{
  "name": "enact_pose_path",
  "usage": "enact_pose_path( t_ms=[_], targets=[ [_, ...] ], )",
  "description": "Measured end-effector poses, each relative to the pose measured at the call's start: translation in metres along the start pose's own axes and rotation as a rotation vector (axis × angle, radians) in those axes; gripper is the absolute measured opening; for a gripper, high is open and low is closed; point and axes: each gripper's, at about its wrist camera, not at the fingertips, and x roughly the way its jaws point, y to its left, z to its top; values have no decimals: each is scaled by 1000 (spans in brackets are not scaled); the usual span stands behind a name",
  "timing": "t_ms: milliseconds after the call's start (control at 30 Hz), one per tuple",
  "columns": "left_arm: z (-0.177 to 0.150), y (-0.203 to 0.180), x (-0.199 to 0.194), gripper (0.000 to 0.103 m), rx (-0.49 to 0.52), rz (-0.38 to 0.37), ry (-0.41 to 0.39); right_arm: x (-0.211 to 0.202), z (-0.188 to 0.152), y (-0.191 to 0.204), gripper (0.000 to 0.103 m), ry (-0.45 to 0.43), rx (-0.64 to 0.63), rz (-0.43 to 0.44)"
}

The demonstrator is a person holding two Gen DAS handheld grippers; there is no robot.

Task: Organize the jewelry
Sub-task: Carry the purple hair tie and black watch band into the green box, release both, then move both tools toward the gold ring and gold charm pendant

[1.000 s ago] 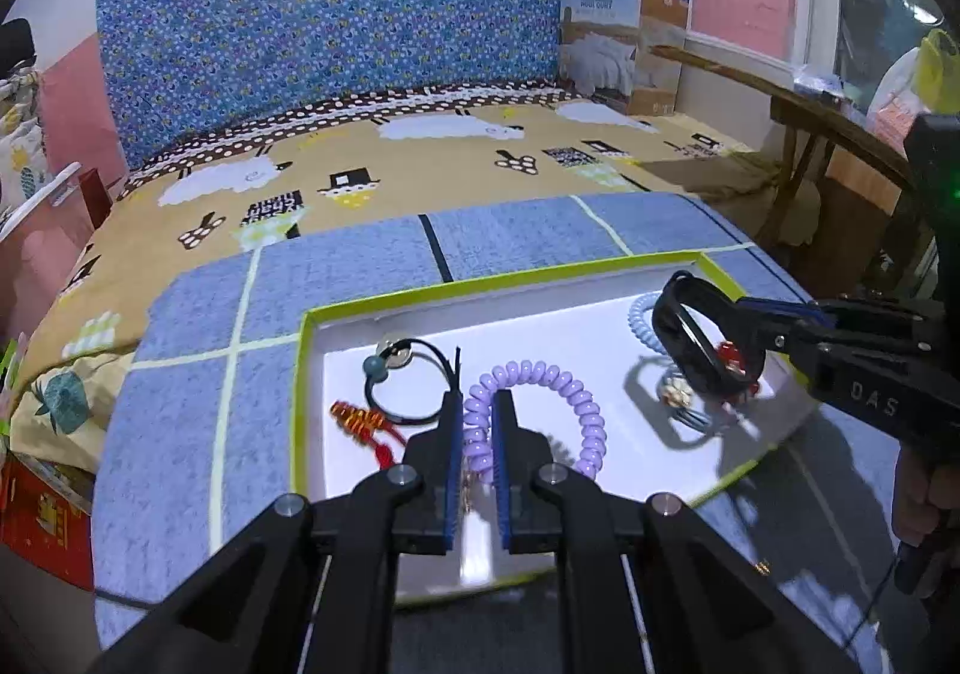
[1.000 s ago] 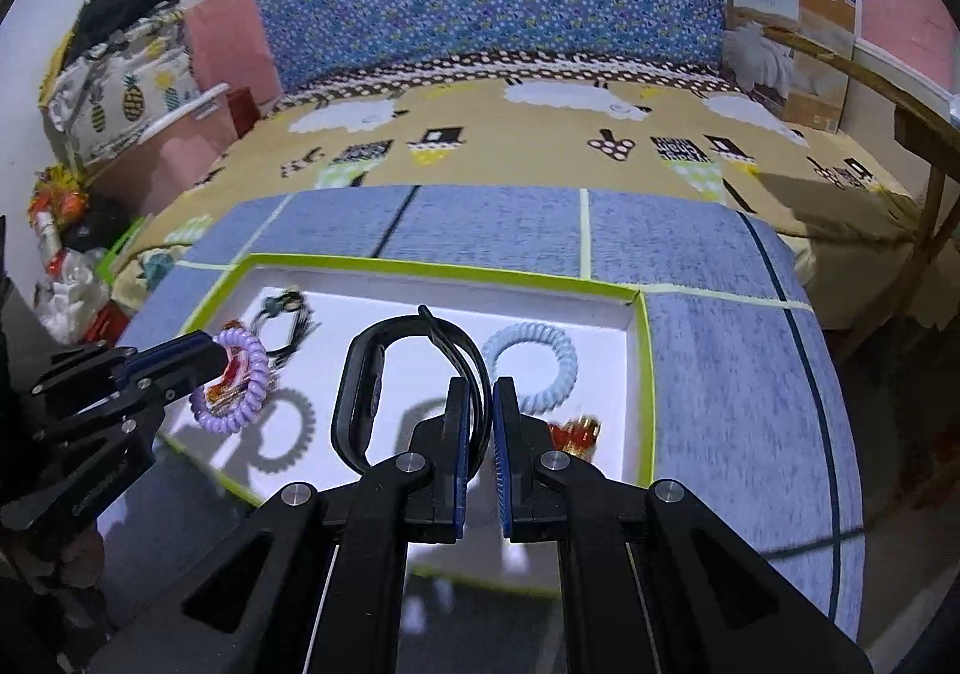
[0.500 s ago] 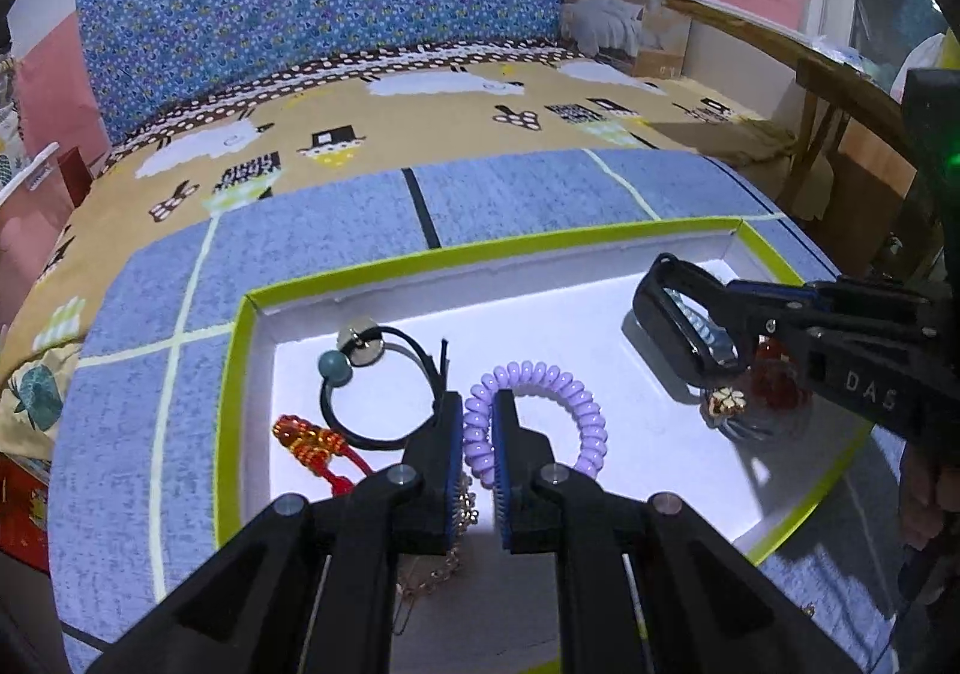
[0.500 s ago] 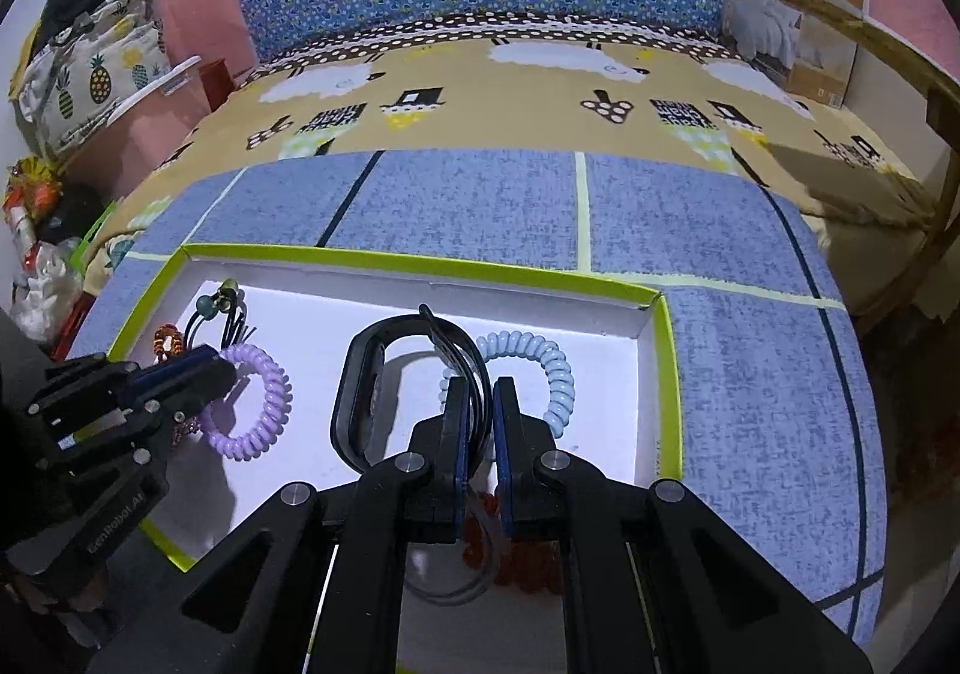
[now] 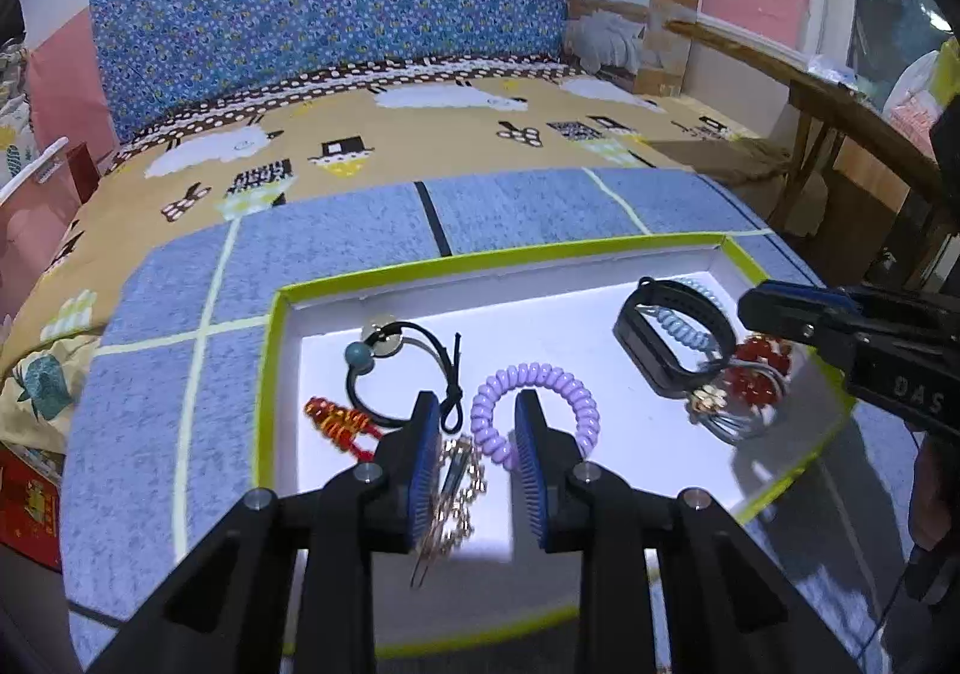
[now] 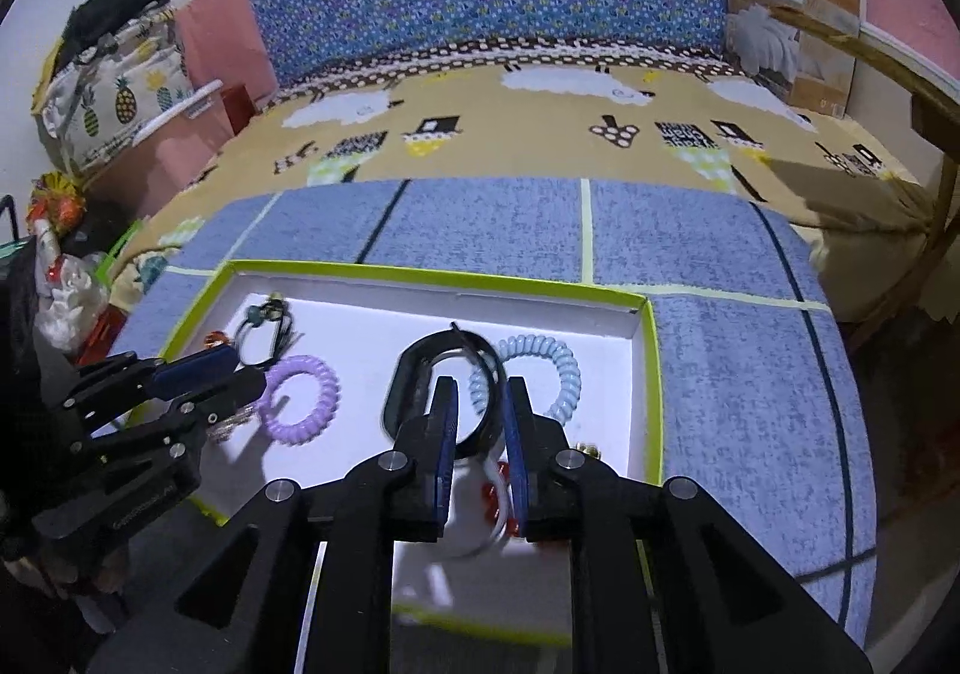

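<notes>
A white tray with a green rim (image 5: 273,374) (image 6: 654,374) lies on the blue mat. My left gripper (image 5: 477,410) hovers low over it, its jaws opening; the purple coil hair tie (image 5: 540,404) (image 6: 300,398) lies on the tray floor between the fingers, untouched by the pads. My right gripper (image 6: 480,395) (image 5: 774,308) has its jaws opening too. The black wristband (image 6: 414,374) (image 5: 660,350) rests in the tray, its strap loose between those fingers. A light blue coil tie (image 6: 561,374) (image 5: 684,326) lies beside and under the band.
The tray also holds a black hair tie with a teal bead (image 5: 390,368), a red-orange charm (image 5: 336,422), a gold chain (image 5: 459,488) and red beads on a wire ring (image 5: 759,368). A patterned bed, a blue headboard and a wooden bench (image 5: 840,110) lie beyond.
Both grippers sank toward the tray and their jaws parted. The purple coil left the left gripper's pinch and lies flat. The black band came out of the right gripper's pinch.
</notes>
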Motion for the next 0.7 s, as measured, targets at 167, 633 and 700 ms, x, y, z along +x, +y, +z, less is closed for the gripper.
enact_pose_path(
  t_ms=[167,633,700],
  targets=[
    [-14,-2,-31,27,9,-2,-33,-31,-19,5,16,-35,14,41],
    [-78,-15,-100,27,14,-37,-75,-89,-98,24,26,-53,30,101],
    [-87,-17,-106,27,13,-38,-73,-92,-108,25,26,-46,38,104]
  ],
)
